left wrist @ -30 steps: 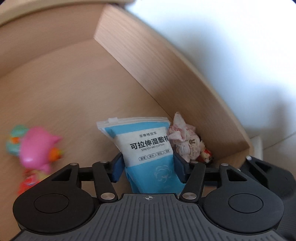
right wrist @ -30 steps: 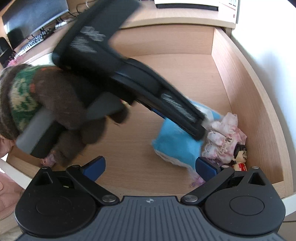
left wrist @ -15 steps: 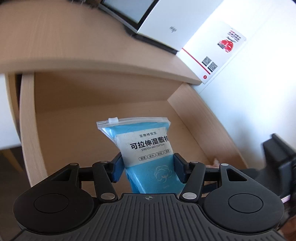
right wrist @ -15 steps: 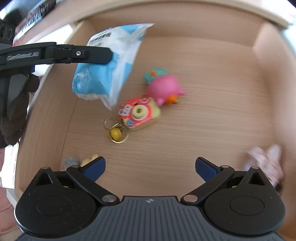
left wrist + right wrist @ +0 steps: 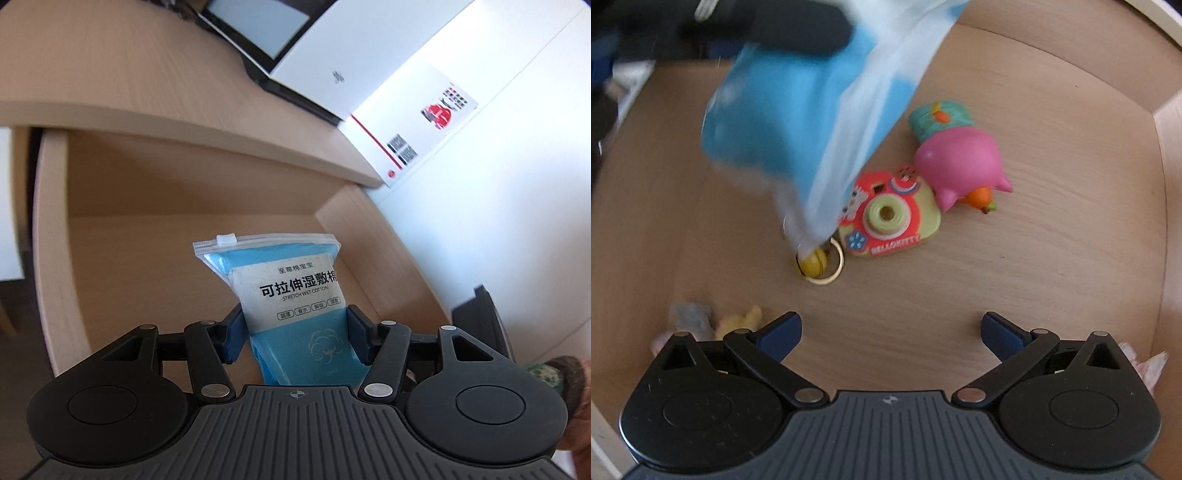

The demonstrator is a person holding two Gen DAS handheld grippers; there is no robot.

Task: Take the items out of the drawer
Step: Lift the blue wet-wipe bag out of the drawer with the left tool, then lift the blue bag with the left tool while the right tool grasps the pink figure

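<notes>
Left wrist view, left gripper [image 5: 293,332] clamped on blue cotton-pad pouch [image 5: 291,295], held above the wooden drawer [image 5: 51,240], right wrist view, right gripper [image 5: 891,326] jaws wide apart, empty, over drawer floor, toy camera [image 5: 890,218] beneath the pouch, pink toy [image 5: 960,162] beside the camera

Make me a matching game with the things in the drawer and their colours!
Things:
1. pouch
2. pig toy
3. toy camera
4. bell

Colours:
A. pink
B. yellow
C. blue
D. red and pale green

Pairs: 1-C, 2-A, 3-D, 4-B
</notes>
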